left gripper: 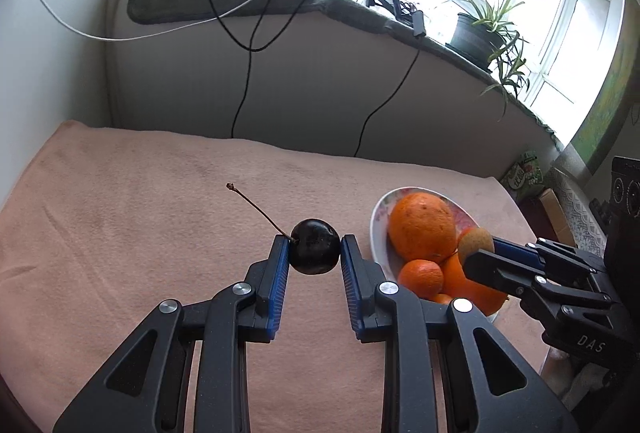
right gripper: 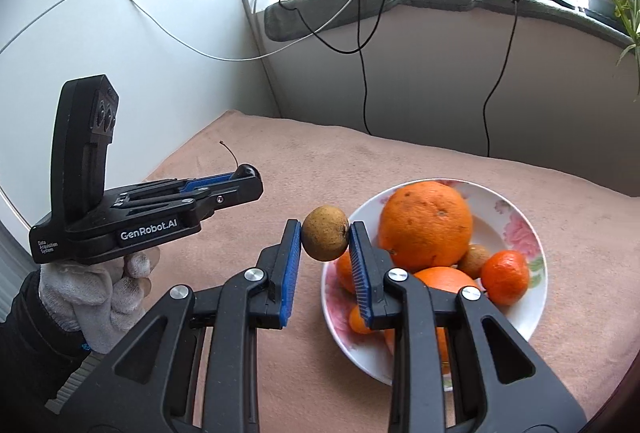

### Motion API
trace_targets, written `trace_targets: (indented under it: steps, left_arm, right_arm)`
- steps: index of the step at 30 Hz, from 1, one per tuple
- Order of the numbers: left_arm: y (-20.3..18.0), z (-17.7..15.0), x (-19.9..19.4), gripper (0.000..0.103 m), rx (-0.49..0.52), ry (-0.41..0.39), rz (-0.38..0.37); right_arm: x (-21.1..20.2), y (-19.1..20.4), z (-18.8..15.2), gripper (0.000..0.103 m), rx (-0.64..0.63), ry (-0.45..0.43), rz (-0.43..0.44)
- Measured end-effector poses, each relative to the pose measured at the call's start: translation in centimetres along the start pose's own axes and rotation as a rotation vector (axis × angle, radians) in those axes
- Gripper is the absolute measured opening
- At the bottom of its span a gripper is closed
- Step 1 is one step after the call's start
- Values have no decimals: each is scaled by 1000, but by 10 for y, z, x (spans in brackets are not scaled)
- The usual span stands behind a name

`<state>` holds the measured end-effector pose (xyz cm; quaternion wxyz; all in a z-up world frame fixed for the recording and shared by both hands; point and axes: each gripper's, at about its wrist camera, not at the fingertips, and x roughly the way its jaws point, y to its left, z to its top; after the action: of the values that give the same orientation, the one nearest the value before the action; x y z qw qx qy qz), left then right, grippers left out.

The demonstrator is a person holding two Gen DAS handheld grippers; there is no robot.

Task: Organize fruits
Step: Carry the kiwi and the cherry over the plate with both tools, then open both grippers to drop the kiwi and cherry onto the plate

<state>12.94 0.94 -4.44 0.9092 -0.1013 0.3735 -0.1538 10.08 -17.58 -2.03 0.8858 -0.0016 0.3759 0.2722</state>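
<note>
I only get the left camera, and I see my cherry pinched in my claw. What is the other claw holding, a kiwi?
Observer: The right gripper is shut on a small round brown fruit, not fuzzy.
Child: Is another one like it in the bowl?
Observer: Yes, one sits in the flowered bowl, tucked between the big orange and the small tangerine.
Child: Who holds my claw?
Observer: A hand in a white glove.
</note>
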Motion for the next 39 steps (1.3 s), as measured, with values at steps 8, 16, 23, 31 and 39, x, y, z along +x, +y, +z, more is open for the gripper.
trace_targets:
  steps: [8,16,23,31,39]
  left_arm:
    - [-36,-1,11,24,48,16,-50]
    - [-69,-1,20,25,92,20,-72]
    - [-91,1,27,25,130,23,-92]
    - [-105,2,33,25,158,28,-104]
    - [-109,2,35,25,175,34,-117]
  right_arm:
    - [-11,-38,-1,26,29,-18,-86]
    - [-17,-66,1,26,64,-24,-134]
    - [-11,-82,1,26,97,-9,-137]
    - [-7,-89,1,26,113,-4,-133]
    - [-7,-92,0,26,115,-8,-118]
